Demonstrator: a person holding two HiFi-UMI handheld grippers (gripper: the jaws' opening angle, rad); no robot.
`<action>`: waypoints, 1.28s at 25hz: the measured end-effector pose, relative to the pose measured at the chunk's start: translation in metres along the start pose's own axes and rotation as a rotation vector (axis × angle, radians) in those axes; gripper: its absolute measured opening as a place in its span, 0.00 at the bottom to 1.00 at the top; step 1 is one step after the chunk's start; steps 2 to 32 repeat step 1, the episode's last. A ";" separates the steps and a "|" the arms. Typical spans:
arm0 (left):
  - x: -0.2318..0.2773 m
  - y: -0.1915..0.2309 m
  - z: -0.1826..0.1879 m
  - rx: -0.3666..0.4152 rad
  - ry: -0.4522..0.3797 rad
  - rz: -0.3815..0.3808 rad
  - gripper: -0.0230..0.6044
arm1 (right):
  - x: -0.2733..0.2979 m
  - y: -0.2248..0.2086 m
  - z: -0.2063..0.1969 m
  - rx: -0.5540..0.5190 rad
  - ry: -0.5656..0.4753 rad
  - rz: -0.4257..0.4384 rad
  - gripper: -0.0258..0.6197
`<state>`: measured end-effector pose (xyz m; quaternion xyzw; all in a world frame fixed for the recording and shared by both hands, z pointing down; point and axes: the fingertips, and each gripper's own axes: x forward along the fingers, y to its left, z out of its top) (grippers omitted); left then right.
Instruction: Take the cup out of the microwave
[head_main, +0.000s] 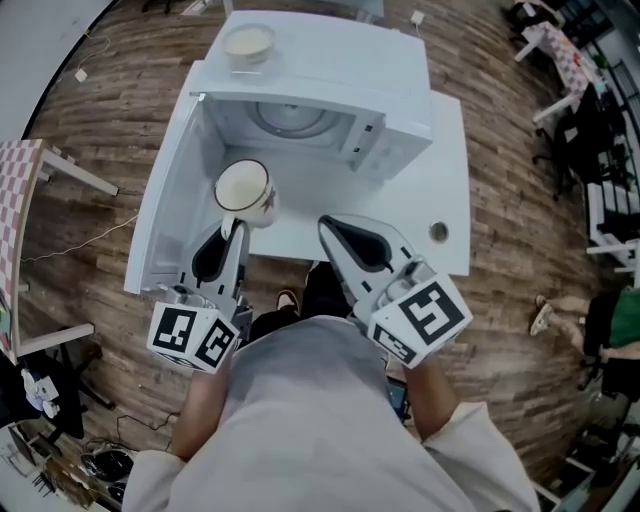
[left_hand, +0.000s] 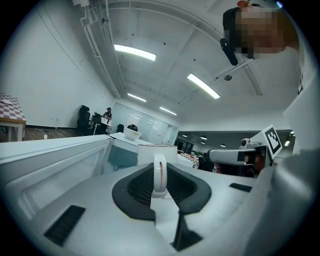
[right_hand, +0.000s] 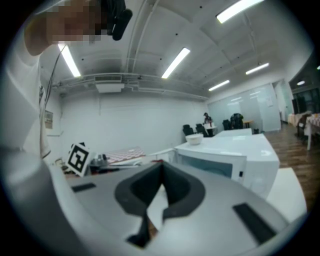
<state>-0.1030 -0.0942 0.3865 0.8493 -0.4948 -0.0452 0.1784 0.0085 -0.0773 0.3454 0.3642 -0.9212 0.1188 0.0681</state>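
Observation:
A white cup (head_main: 243, 190) with a pale inside hangs just outside the open microwave (head_main: 395, 125), above the white table (head_main: 452, 180). My left gripper (head_main: 231, 224) is shut on the cup's handle (left_hand: 159, 172); in the left gripper view the loop stands upright between the dark pads (left_hand: 134, 186), with the cup body (left_hand: 156, 151) behind it. My right gripper (head_main: 326, 224) is beside it on the right, its jaws closed together with nothing in them; the right gripper view shows its tips (right_hand: 161, 170) meeting in front of the microwave (right_hand: 225, 152).
The microwave door (head_main: 165, 190) stands open to the left of the cup. The glass turntable (head_main: 290, 118) shows inside the cavity. A white bowl (head_main: 248, 43) sits on top of the microwave. Wooden floor, other tables and chairs (head_main: 560, 60) surround the table.

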 end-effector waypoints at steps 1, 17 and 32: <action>0.001 -0.001 0.000 0.000 -0.001 -0.003 0.14 | 0.000 -0.001 0.000 -0.002 0.002 -0.001 0.07; 0.001 -0.001 0.000 0.000 -0.001 -0.003 0.14 | 0.000 -0.001 0.000 -0.002 0.002 -0.001 0.07; 0.001 -0.001 0.000 0.000 -0.001 -0.003 0.14 | 0.000 -0.001 0.000 -0.002 0.002 -0.001 0.07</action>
